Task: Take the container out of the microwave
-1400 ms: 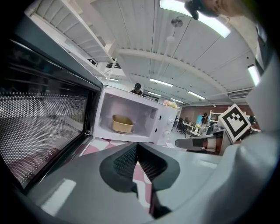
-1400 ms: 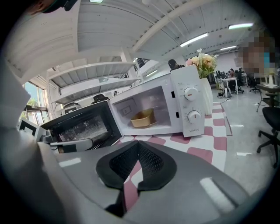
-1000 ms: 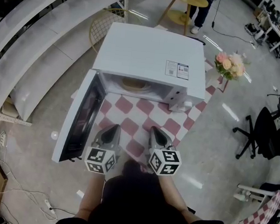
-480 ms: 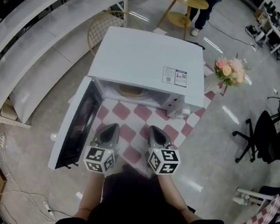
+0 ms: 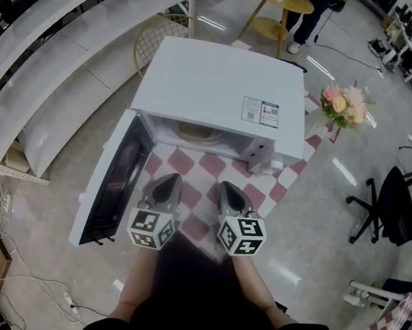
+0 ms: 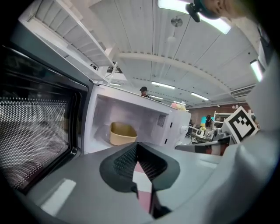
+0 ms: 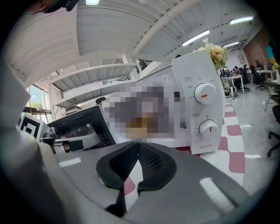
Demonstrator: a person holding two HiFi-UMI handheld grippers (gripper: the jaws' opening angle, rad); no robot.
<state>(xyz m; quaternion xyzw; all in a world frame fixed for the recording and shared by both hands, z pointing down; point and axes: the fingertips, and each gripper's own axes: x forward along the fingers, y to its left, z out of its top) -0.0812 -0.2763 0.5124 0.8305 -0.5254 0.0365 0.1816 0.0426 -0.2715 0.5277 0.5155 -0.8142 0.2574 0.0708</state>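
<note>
A white microwave [image 5: 222,88] stands on a red-and-white checked cloth [image 5: 209,170], its door [image 5: 112,179] swung open to the left. Inside sits a tan container [image 6: 123,133], also visible as a tan rim in the head view [image 5: 195,130]. My left gripper [image 5: 166,187] and right gripper [image 5: 231,194] hover side by side over the cloth, short of the microwave's opening. Both have their jaws shut with nothing between them. In the right gripper view the microwave [image 7: 192,105] shows its two knobs; the cavity there is hidden by a mosaic patch.
The open door juts out on my left beside the left gripper. White shelving [image 5: 65,41] runs along the left. A flower bunch [image 5: 344,104] stands right of the microwave, an office chair [image 5: 389,207] further right, a round wooden table [image 5: 276,6] behind.
Both grippers have edged slightly forward toward the microwave; the left one moved a bit more. Their jaws stay shut.
</note>
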